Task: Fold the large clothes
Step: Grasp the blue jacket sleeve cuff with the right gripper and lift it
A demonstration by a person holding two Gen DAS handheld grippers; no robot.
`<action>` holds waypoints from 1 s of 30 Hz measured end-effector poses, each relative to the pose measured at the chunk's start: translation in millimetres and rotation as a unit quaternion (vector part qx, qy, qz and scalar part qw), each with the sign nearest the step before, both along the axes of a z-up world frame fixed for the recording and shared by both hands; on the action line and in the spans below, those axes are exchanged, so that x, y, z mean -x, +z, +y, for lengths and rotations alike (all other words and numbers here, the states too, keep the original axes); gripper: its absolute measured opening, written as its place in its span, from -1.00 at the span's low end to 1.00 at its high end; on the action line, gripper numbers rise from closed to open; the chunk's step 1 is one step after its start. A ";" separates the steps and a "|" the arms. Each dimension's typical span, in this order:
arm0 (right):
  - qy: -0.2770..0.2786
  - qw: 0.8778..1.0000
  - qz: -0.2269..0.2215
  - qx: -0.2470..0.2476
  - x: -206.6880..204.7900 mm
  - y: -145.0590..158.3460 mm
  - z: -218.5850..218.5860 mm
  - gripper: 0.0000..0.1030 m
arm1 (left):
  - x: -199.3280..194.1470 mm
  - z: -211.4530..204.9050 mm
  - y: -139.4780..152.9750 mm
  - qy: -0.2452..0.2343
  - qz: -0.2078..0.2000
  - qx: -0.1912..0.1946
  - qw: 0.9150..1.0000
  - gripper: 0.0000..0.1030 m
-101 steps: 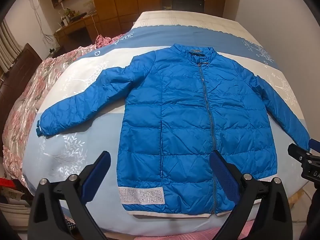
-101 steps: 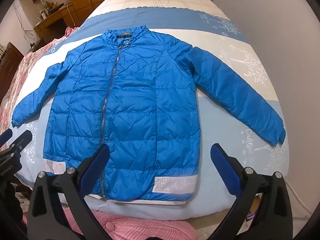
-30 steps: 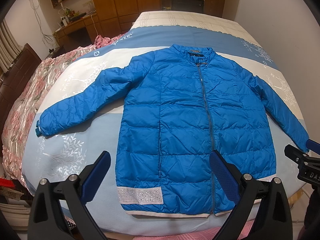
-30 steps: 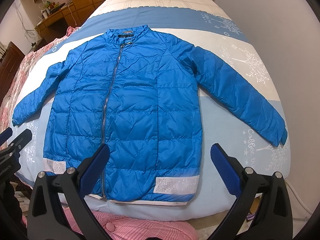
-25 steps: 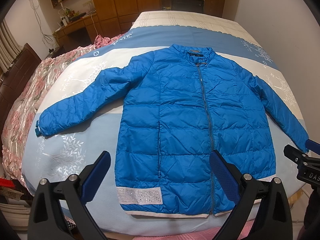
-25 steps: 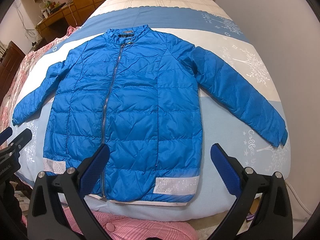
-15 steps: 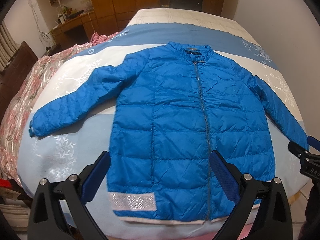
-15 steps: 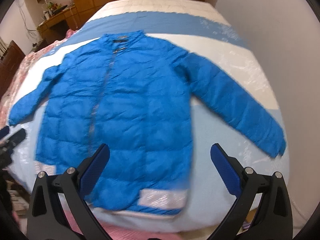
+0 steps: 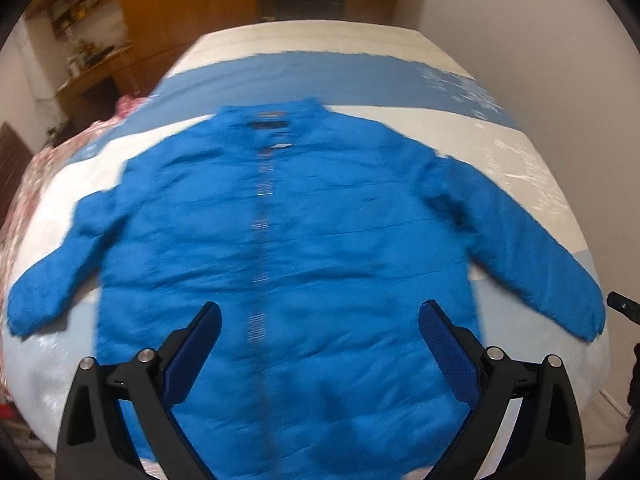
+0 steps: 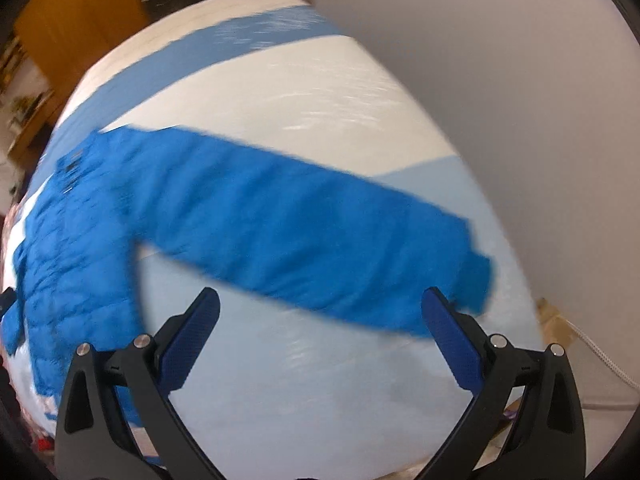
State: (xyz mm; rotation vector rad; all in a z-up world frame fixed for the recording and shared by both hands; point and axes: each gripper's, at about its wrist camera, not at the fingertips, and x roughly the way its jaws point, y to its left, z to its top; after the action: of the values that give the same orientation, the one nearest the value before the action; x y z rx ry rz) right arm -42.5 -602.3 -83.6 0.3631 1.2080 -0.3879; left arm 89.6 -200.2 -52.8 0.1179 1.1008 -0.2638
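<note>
Tongs left (image 9: 320, 330) and right (image 10: 320, 316) both agape, empty, above blue jacket (image 9: 288, 248) flat on bed (image 9: 320, 72).

Bed (image 9: 320, 80) with blue-and-cream striped cover, plain pale wall (image 9: 500, 20) alongside, wooden wardrobe (image 9: 180, 8) behind, cluttered desk (image 9: 92, 68)

Saw a bed (image 9: 460, 92) ahead, spread with a cover banded in blue, cream and pale blue. Noted wooden cabinets (image 9: 180, 12) beyond its far end, a cluttered desk (image 9: 92, 68) far left, and a plain wall (image 10: 500, 80) to the right.
</note>
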 end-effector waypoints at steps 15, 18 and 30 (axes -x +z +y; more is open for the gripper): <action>0.043 0.993 0.029 -0.106 -9.5 -88.7 -118.9 0.92 | -45.2 -103.4 -74.0 0.017 0.033 0.000 0.999 0.92; 0.055 0.990 0.038 -0.120 -11.0 -98.9 -124.3 0.66 | -46.7 -102.1 -85.1 0.020 0.042 -0.003 0.999 0.92; 0.087 0.975 -0.031 -0.202 -6.5 -56.1 -106.8 -0.72 | -50.5 -86.6 -97.7 0.019 0.065 0.020 0.998 0.92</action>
State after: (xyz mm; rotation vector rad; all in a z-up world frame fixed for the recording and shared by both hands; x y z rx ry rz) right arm -36.0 -709.1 -139.7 0.6103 1.2447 0.0250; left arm 140.2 -286.8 -150.5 0.0438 1.2246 -0.2623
